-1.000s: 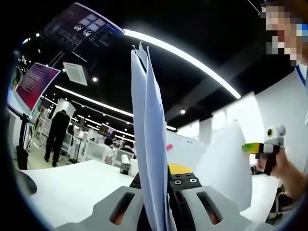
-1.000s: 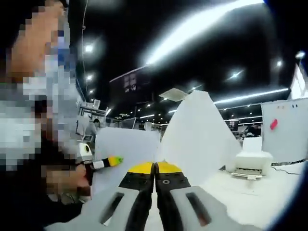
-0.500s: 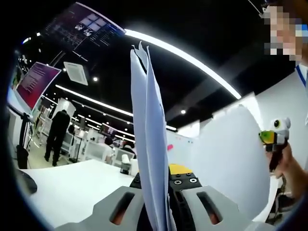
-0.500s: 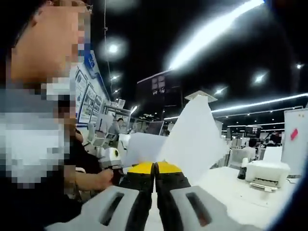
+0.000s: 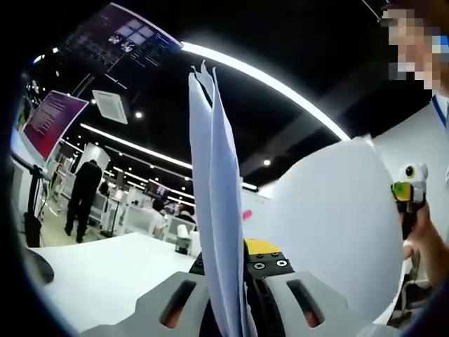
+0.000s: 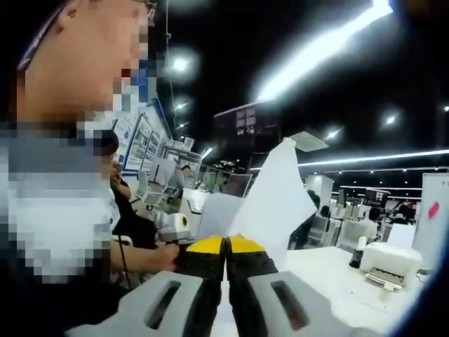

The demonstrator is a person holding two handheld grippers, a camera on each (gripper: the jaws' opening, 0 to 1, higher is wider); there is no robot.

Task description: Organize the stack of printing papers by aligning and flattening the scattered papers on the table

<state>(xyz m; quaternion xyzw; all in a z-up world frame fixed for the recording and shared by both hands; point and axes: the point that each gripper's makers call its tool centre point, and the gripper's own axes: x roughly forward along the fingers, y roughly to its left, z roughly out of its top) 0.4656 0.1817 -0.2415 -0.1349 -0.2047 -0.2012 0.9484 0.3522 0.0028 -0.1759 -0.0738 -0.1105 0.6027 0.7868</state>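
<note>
Printing papers (image 5: 214, 210): held edge-on at frame centre, pinched by left gripper (image 5: 238, 281); right gripper (image 6: 226, 263) pressed together on a sheet (image 6: 277, 203); lifted off table (image 5: 105, 274), alignment apparently under way, flattening outstanding.

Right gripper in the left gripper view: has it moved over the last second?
Yes. The right gripper has risen and drifted right against the steady ceiling light strip, and its sheet swung broader toward the camera.

No text can be read — the ceiling screens (image 5: 116, 36) seemingly too blurred.
</note>
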